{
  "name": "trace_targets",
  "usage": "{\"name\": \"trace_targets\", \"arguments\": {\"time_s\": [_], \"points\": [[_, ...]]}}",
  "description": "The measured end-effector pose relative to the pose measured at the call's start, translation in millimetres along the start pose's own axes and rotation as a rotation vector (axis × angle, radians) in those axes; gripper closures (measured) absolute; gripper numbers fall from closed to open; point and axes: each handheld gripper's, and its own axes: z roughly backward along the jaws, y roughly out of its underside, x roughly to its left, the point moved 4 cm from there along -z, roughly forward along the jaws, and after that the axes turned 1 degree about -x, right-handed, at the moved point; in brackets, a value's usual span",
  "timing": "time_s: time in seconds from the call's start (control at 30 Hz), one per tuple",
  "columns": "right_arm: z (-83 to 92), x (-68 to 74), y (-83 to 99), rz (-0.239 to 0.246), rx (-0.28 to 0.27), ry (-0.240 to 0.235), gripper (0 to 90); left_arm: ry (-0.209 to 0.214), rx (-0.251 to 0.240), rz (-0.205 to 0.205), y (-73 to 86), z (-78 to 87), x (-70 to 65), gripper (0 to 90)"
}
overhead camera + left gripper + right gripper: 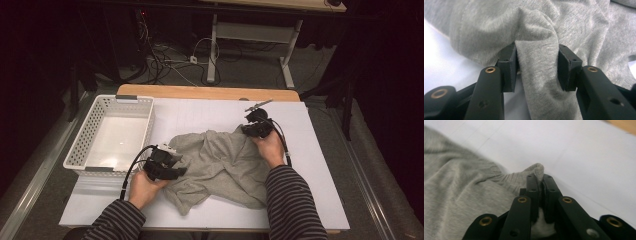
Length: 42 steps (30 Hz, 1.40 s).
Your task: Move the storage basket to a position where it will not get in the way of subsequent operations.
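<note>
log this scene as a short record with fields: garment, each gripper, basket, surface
garment: grey shirt, crumpled on the table
left gripper: jaws part open, a fold of the shirt bunched between them, filling the gap
right gripper: shut on the shirt's ribbed edge, at its far right corner
basket: white basket, left of the shirt, nothing in it
surface: white table, wooden strip along the far edge

The right hand-held gripper (541, 185) rises from six o'clock, its jaws clamped tight on a ribbed edge of the grey garment (461, 192), which spreads toward nine o'clock over the white bench (579, 152).
</note>
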Motion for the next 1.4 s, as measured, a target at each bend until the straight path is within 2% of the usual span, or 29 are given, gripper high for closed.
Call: {"name": "trace_targets", "arguments": {"time_s": [0.1,0.2,0.23,0.27,0.3,0.33,0.4,0.43,0.47,0.5,0.53,0.57,0.6,0.63,0.7,0.8,0.93,1.0,1.07,1.13,1.2,1.23,1.4], "points": [[12.6,-12.9,5.7,-0.031,-0.04,0.034,86.2,-0.005,0.002,-0.007,-0.2,-1.7,-1.5,54.8],[15.6,-22.6,17.0,-0.058,-0.039,0.047,86.1,-0.006,0.001,-0.011,-0.6,-2.7,-2.0,55.9],[13.5,-24.5,21.6,-0.069,-0.029,0.043,86.0,-0.005,0.001,-0.011,-0.7,-3.0,-2.1,56.8],[7.1,-26.9,28.7,-0.098,-0.015,0.017,83.8,-0.004,0.002,-0.011,-0.9,-3.2,-1.9,60.5],[7.1,-26.9,28.7,-0.098,-0.015,0.017,83.8,0.001,0.003,-0.01,-1.1,-3.4,-1.5,60.5],[4.1,-27.1,31.2,-0.123,-0.005,0.0,79.8,0.008,0.005,-0.007,-1.5,-3.7,-1.2,63.1],[2.8,-25.4,32.8,-0.148,-0.004,0.004,68.5,0.047,0.016,0.016,-3.0,-3.9,-1.0,69.6],[5.8,-23.4,31.5,-0.176,-0.014,-0.004,64.3,0.067,0.019,0.025,-3.9,-3.9,-1.9,71.5],[20.8,-13.7,26.9,-0.226,-0.086,-0.059,60.2,0.069,0.021,0.027,-4.7,-3.6,-3.1,73.2],[20.8,-13.7,26.9,-0.226,-0.086,-0.059,60.2,0.068,0.026,0.023,-5.3,-4.0,-4.6,73.2],[37.4,3.8,23.5,-0.174,-0.133,-0.083,60.2,0.072,0.027,0.02,-6.0,-5.3,-6.7,73.3],[37.4,3.8,23.5,-0.174,-0.133,-0.083,60.2,0.056,0.033,0.008,-6.9,-5.5,-7.8,73.3],[44.9,22.0,24.6,-0.083,-0.095,-0.083,59.4,0.051,0.039,-0.007,-7.3,-5.8,-8.9,73.2],[44.9,22.0,24.6,-0.083,-0.095,-0.083,59.4,0.046,0.036,-0.007,-7.3,-5.5,-9.5,73.2],[45.3,34.8,30.0,-0.036,-0.062,-0.092,58.8,0.045,0.036,-0.012,-6.6,-5.2,-9.5,73.1],[38.2,47.2,42.1,0.001,-0.015,-0.096,57.2,0.044,0.036,-0.011,-6.8,-5.4,-9.7,73.1],[20.8,56.5,55.8,0.011,0.038,-0.114,53.4,0.05,0.036,-0.009,-7.1,-5.0,-7.9,73.0],[17.3,58.1,56.8,0.017,0.051,-0.112,52.6,0.061,0.034,-0.004,-7.3,-5.5,-7.4,73.0],[11.0,62.5,59.3,0.029,0.069,-0.117,52.7,0.052,0.035,-0.008,-7.1,-4.9,-7.6,73.0],[4.4,68.7,65.3,0.051,0.098,-0.127,58.6,0.054,0.034,-0.006,-7.1,-5.5,-8.3,73.0],[6.1,73.2,71.0,0.117,0.066,-0.066,74.8,0.053,0.033,-0.006,-7.0,-5.6,-8.4,73.0],[8.2,74.2,73.2,0.138,0.064,-0.061,83.2,0.051,0.032,-0.007,-6.9,-5.5,-8.5,73.0],[17.4,74.6,83.2,0.148,0.067,-0.097,88.5,0.042,0.028,-0.012,-6.5,-2.6,-9.9,73.0]]}}
